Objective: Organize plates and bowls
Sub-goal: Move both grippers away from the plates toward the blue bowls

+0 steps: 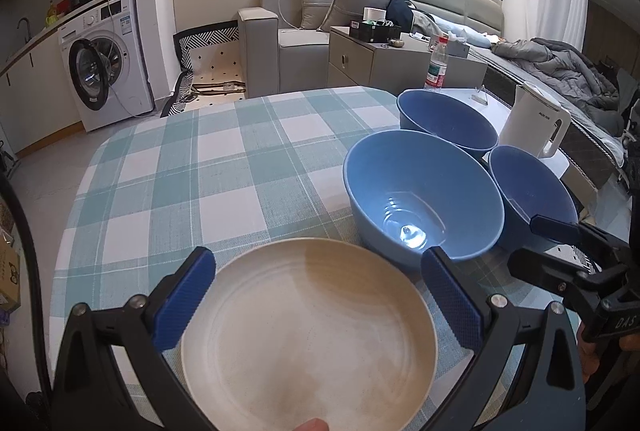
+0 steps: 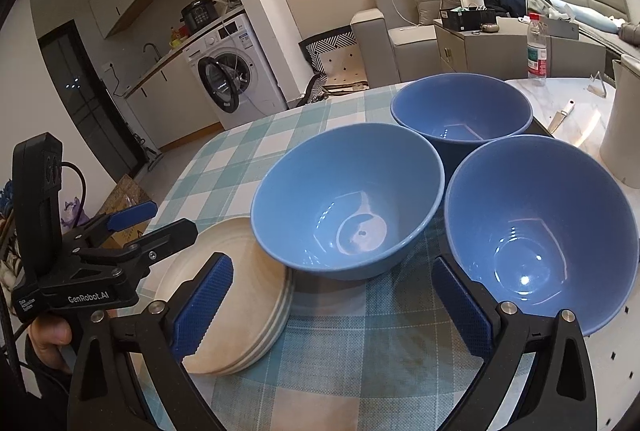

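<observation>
My left gripper [image 1: 318, 287] hovers above the stack of cream plates [image 1: 308, 331], fingers spread wide to either side of the stack's far rim and gripping nothing. The stack rests on the checked tablecloth [image 1: 180, 171] at the near edge of the table; the right wrist view shows several plates [image 2: 240, 295] in it.

My right gripper [image 2: 332, 299] is likewise spread wide and empty. Its left finger [image 2: 202, 307] sits over the plates; its right finger [image 2: 464, 311] is just beside the near-right blue bowl [image 2: 540, 243].

Three blue bowls stand upright in a close cluster right of the plates: the middle bowl [image 2: 348, 199] overlaps the stack's rim, and the far bowl [image 2: 460, 111] is behind the other two. A white kettle [image 1: 536, 123] and a water bottle [image 1: 436, 65] stand beyond them.
</observation>
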{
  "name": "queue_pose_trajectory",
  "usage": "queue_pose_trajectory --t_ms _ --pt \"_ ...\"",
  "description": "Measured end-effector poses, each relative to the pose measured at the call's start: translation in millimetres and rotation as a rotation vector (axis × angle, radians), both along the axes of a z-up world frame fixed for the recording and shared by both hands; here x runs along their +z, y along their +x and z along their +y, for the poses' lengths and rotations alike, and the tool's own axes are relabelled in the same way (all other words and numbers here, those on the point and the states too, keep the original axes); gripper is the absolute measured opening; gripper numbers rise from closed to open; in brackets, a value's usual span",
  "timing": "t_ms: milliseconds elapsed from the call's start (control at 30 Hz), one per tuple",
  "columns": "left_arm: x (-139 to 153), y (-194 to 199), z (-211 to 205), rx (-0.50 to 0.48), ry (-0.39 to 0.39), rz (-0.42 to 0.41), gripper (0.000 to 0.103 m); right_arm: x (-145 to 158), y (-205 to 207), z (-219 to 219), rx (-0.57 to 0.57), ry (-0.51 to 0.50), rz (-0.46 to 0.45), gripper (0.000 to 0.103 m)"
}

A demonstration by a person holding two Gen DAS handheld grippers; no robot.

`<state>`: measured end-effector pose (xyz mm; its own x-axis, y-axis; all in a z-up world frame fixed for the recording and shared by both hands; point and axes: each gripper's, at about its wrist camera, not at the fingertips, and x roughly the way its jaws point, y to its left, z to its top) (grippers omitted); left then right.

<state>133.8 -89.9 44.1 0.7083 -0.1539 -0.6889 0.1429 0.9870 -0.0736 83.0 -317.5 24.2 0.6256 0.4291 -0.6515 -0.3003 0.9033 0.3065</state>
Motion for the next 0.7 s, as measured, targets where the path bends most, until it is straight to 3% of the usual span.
queue_pose_trajectory --t_ms 433,567,700 --pt "-13.0 21.9 -3.6 -0.006 -0.024 0.029 0.102 -15.4 8.3 4.5 -0.023 -0.014 -0.012 0.094" --pt "-14.7 28.1 -4.7 -0.015 -0.031 0.035 0.098 -20.5 10.9 7.7 -0.024 -0.041 -0.017 0.086" --pt "-17.9 36.2 -7.7 -0.033 -0.037 0.049 0.093 -21.5 12.5 9.0 -0.036 -0.045 -0.030 0.086"
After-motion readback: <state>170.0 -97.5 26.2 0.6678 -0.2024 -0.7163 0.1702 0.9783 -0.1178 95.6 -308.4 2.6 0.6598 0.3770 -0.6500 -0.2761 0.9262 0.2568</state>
